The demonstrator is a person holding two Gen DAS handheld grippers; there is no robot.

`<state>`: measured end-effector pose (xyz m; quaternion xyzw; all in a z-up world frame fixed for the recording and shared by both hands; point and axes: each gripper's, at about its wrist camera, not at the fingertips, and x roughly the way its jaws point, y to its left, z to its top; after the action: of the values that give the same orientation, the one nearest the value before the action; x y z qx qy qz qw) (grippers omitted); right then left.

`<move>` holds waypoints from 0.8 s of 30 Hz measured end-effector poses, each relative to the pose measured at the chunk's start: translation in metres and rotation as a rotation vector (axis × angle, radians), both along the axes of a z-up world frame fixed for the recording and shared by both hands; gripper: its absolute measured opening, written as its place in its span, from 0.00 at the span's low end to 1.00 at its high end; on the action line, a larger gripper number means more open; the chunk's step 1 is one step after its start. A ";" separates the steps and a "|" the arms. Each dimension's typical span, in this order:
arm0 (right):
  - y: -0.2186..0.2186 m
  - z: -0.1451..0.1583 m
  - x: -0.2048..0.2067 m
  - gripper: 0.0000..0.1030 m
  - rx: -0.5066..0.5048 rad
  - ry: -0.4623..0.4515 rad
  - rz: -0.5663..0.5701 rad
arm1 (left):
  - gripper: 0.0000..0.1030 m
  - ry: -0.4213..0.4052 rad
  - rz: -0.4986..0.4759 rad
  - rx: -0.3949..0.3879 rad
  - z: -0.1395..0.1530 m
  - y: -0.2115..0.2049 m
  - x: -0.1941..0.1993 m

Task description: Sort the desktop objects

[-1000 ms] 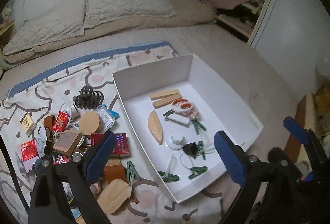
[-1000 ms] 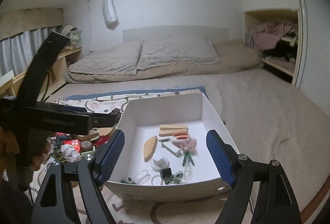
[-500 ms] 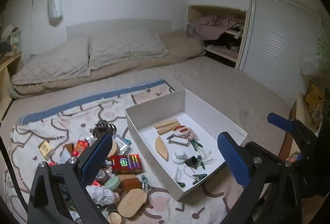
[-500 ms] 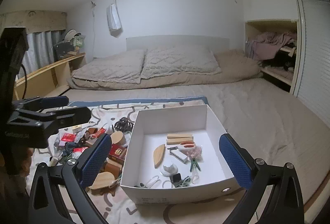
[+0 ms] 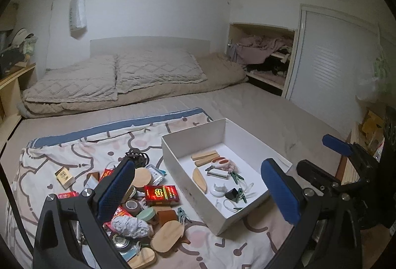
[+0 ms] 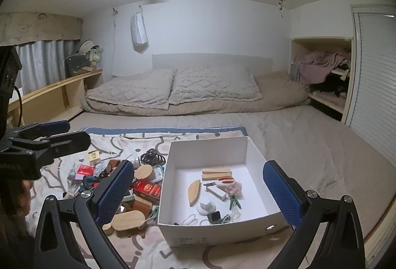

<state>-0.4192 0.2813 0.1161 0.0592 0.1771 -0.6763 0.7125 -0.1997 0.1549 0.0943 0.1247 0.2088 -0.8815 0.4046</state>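
Note:
A white cardboard box (image 5: 173,155) (image 6: 217,231) stands on a patterned blanket on the bed. It holds wood blocks (image 5: 205,157), a wooden oval (image 6: 193,192), green clips (image 5: 236,177) and small items. Left of it lies a pile of loose objects: a red packet (image 5: 162,193) (image 6: 147,188), wooden discs (image 5: 142,176), tape rolls, a black hair claw (image 6: 152,157). My left gripper (image 5: 198,192) is open and empty, held high above the pile and box. My right gripper (image 6: 198,194) is open and empty, held above the box's near side.
Pillows (image 6: 173,90) and a duvet lie at the bed's head. A wooden shelf (image 6: 54,93) runs along the left wall. A closet nook with clothes (image 6: 324,68) and a slatted door are on the right. The bed's wooden edge (image 5: 349,170) is at right.
Both grippers have risen and pulled back from the box, so the pile and box look smaller and lower. Both stayed open and empty.

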 end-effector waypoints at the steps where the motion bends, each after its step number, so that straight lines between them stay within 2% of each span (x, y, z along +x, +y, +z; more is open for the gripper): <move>1: 0.002 0.000 0.001 1.00 -0.004 0.001 -0.001 | 1.00 0.003 0.003 0.001 -0.001 0.001 0.003; 9: 0.015 -0.009 0.002 1.00 -0.024 0.002 -0.009 | 1.00 -0.016 0.060 -0.044 -0.015 0.018 0.023; 15: 0.021 -0.019 0.000 1.00 -0.011 0.002 -0.017 | 1.00 -0.077 0.093 -0.081 -0.027 0.032 0.028; 24: 0.032 -0.038 -0.001 1.00 -0.006 0.011 -0.016 | 1.00 -0.089 0.087 -0.074 -0.045 0.043 0.030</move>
<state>-0.4200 0.3129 0.0780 0.0548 0.1783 -0.6827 0.7065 -0.1692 0.1981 0.0488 0.1397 0.1631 -0.8638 0.4558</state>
